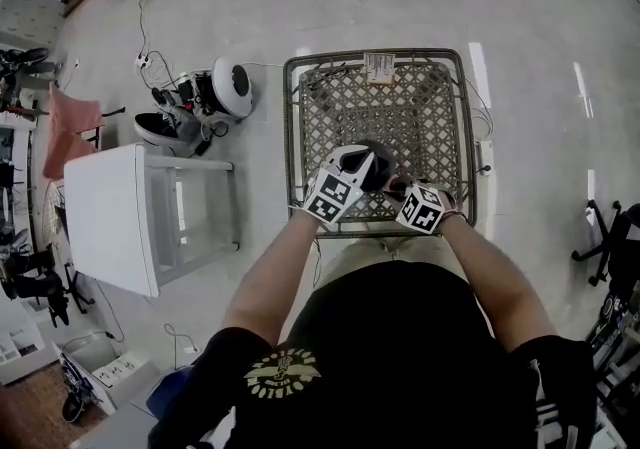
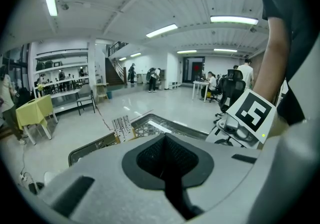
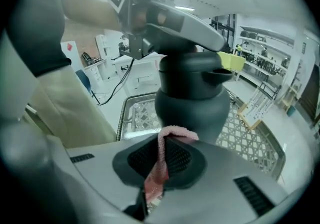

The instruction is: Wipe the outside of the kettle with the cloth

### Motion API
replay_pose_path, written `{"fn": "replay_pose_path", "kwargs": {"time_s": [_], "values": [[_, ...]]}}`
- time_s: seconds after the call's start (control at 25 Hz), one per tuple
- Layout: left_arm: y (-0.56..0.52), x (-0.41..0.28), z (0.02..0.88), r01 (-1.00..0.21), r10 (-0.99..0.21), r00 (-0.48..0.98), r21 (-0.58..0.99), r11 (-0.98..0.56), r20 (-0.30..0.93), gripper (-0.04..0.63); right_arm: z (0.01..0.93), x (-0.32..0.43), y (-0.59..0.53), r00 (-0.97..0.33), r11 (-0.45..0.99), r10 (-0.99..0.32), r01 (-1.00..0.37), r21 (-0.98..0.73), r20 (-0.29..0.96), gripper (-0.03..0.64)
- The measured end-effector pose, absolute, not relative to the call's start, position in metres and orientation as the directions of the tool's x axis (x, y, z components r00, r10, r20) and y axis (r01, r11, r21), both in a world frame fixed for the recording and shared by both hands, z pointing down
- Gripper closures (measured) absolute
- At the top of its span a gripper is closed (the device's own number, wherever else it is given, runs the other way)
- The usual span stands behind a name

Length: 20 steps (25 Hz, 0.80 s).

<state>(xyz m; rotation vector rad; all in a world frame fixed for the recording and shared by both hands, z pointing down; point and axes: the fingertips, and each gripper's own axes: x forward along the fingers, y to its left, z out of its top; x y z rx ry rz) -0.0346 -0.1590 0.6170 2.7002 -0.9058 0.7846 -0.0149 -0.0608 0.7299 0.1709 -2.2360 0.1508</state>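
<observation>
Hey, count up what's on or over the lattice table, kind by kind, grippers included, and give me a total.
kettle: 1
cloth: 1
grippers: 2 (left gripper, right gripper)
label: 1
Total: 5

Bright, even indoor light.
Ceiling strips [image 2: 234, 19] streak glare on the floor [image 1: 540, 117]; soft sheen on kettle [image 3: 192, 103]; fisheye edges dark, near foreground blurred.

Dark upright kettle [image 3: 192, 103], pink cloth [image 3: 161, 163] against its lower side
</observation>
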Motion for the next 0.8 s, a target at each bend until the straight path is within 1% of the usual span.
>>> {"fn": "replay_pose_path", "kwargs": {"time_s": [0.12, 0.2, 0.32, 0.44, 0.68, 0.8], "values": [[-0.154, -0.033, 0.614, -0.590, -0.495, 0.686, 0.009, -0.808, 0.534, 0.588, 0.727, -0.024, -0.045, -0.622, 0.994, -0.041, -0.105, -0.032, 0.782, 0.598], [-0.152, -0.033, 0.614, -0.587, -0.493, 0.684, 0.005, -0.810, 0.538, 0.588, 0.732, -0.018, -0.047, -0.597, 0.996, -0.041, -0.087, -0.014, 0.802, 0.598], [-0.149, -0.031, 0.611, -0.589, -0.495, 0.687, 0.009, -0.808, 0.531, 0.588, 0.745, 0.002, -0.064, -0.527, 0.995, -0.079, -0.096, 0.033, 0.846, 0.598], [-0.146, -0.029, 0.610, -0.592, -0.500, 0.687, 0.007, -0.806, 0.527, 0.588, 0.747, 0.018, -0.086, -0.483, 0.994, -0.110, -0.067, 0.088, 0.869, 0.598], [-0.149, -0.035, 0.609, -0.630, -0.538, 0.671, 0.008, -0.777, 0.511, 0.588, 0.739, 0.019, -0.126, -0.455, 0.977, -0.145, 0.074, 0.199, 0.879, 0.598], [-0.149, -0.036, 0.610, -0.649, -0.555, 0.659, 0.012, -0.760, 0.508, 0.588, 0.739, 0.016, -0.133, -0.439, 0.960, -0.135, 0.164, 0.226, 0.888, 0.598]]}}
